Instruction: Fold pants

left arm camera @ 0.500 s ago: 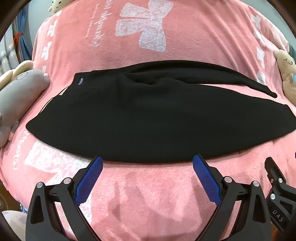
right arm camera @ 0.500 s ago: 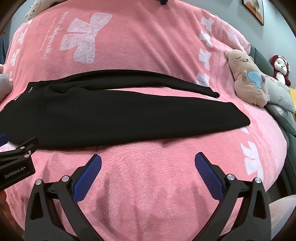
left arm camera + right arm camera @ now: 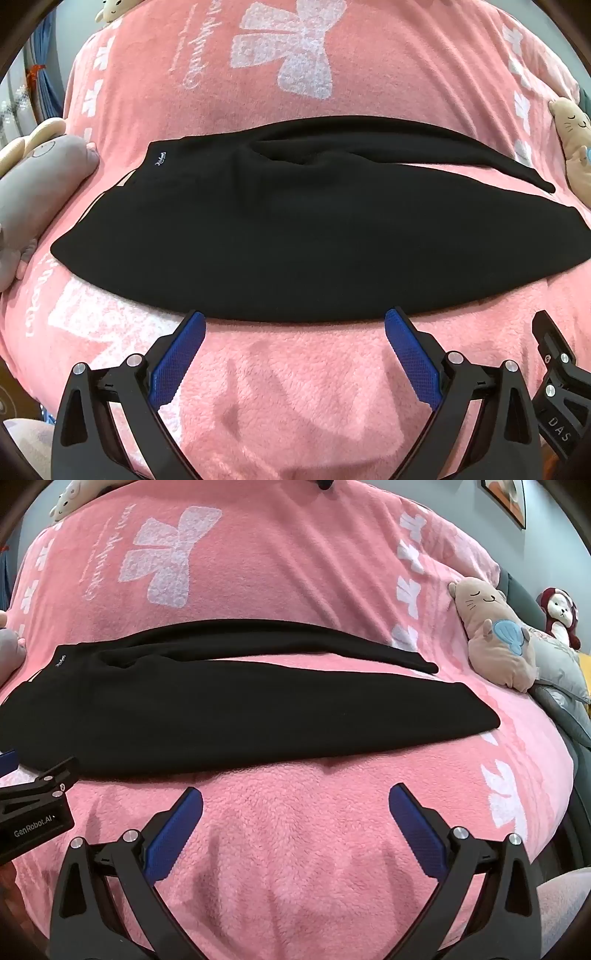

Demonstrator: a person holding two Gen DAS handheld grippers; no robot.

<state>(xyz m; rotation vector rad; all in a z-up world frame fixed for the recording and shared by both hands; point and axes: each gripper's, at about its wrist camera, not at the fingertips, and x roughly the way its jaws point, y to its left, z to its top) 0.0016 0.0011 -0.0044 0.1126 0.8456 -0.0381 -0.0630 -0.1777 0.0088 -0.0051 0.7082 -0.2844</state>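
Black pants (image 3: 295,236) spread flat across a pink blanket (image 3: 332,387), waistband toward the left, legs running right, far leg (image 3: 295,642) splayed slightly from the near one. Left gripper (image 3: 294,321) poised at the pants' near edge, fingers wide apart, gripping nothing. Right gripper (image 3: 295,797) likewise spread wide and empty, over bare blanket just short of the fabric.

Readable markings
"GenRobot.AI" stands on the left gripper (image 3: 35,812) body; "DAS" stands on the right gripper (image 3: 557,413) body.
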